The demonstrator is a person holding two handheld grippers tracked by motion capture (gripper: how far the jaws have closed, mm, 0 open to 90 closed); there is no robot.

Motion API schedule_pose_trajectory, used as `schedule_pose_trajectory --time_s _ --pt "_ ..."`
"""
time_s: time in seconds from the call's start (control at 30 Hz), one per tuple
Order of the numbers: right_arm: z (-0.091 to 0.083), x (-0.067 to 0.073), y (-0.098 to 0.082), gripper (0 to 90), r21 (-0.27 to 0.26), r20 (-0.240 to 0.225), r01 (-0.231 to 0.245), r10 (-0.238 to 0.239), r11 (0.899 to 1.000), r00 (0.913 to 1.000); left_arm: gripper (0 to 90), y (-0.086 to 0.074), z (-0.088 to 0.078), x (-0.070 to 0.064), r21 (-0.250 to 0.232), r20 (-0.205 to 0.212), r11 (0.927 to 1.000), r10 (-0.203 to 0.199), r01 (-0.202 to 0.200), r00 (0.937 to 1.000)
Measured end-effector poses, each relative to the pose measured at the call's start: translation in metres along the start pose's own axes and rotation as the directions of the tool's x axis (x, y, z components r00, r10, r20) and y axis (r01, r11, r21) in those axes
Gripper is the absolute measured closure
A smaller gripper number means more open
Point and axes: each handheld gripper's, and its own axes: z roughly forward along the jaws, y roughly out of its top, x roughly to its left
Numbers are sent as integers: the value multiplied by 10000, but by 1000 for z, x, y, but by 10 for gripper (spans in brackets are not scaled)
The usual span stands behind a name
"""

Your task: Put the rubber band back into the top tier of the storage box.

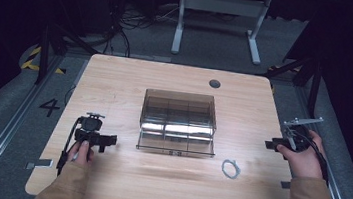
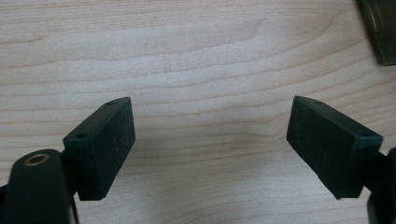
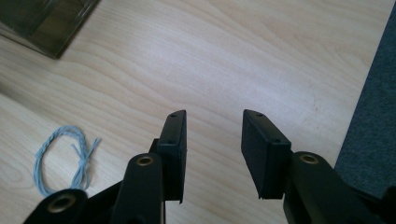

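A smoky clear plastic box (image 1: 178,122) with compartments stands in the middle of the wooden table (image 1: 131,82). A small loop of pale blue twisted cord (image 1: 230,168) lies in front of the box's right corner and also appears in the right gripper view (image 3: 63,158). My left gripper (image 1: 107,142) rests at the front left, pointing toward the box. Its jaws stand wide open over bare wood (image 2: 211,105). At the table's right edge my right gripper (image 1: 271,144) points inward, open with nothing between its pads (image 3: 215,116). The cord lies to its left.
A corner of the box shows at the upper right of the left gripper view (image 2: 380,28) and at the upper left of the right gripper view (image 3: 42,23). Grey carpet (image 3: 373,116) lies past the table's right edge. A dark cable grommet (image 1: 214,83) sits near the far edge.
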Motion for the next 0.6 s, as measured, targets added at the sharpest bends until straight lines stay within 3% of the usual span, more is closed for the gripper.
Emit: schedule_pose_trajectory --time_s 0.17,0.2,0.3,0.53,0.6 --pt "-3 4 -4 583 -131 -44 285 -285 9995 9996 162 1 2 0 58 70 10000 0 0 10000" --pt "-4 8 -4 573 -128 -376 477 -481 9988 9981 162 2 2 0 50 108 10000 -16 15 9999" --pt "-7 12 -3 573 -133 -497 532 -538 9985 9973 162 2 2 0 16 109 10000 -35 35 9999" --pt "-17 26 1 558 -393 -407 875 -890 9954 9952 162 1 2 -1 58 -17 10000 16 -16 10000" --pt "-26 35 3 537 -133 -162 1168 -1170 9931 9930 162 1 2 -2 44 -109 10000 55 -55 9999"
